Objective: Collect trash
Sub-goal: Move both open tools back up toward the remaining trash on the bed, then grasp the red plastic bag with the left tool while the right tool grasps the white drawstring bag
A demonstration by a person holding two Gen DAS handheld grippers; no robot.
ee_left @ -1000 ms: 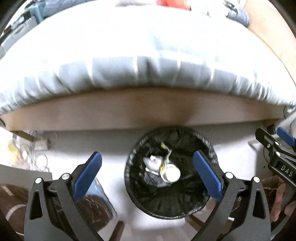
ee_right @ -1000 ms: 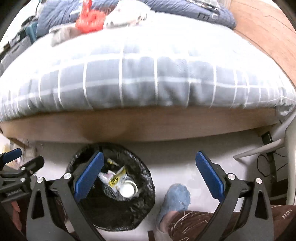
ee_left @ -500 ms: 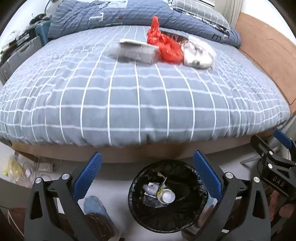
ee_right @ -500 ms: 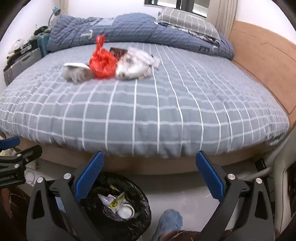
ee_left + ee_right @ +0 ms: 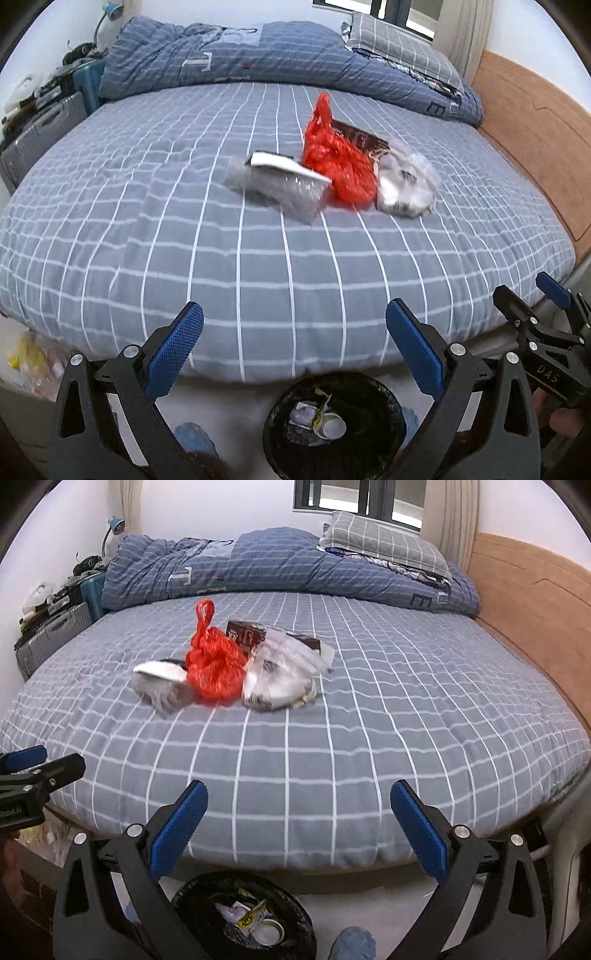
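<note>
Both claws are spread wide with nothing between their blue pads: the left gripper (image 5: pixel 294 349) and the right gripper (image 5: pixel 299 823) hang over the near edge of the bed (image 5: pixel 258 266). Well ahead of both claws, on the checked cover, the trash lies in a touching cluster: a grey packet (image 5: pixel 280 184), a red mesh bag (image 5: pixel 338 162) and a crumpled clear wrapper (image 5: pixel 404 184), with a dark wrapper (image 5: pixel 245 635) behind them. Just below the claws, on the floor, stands the black-lined bin (image 5: pixel 373 406), holding a few scraps.
</note>
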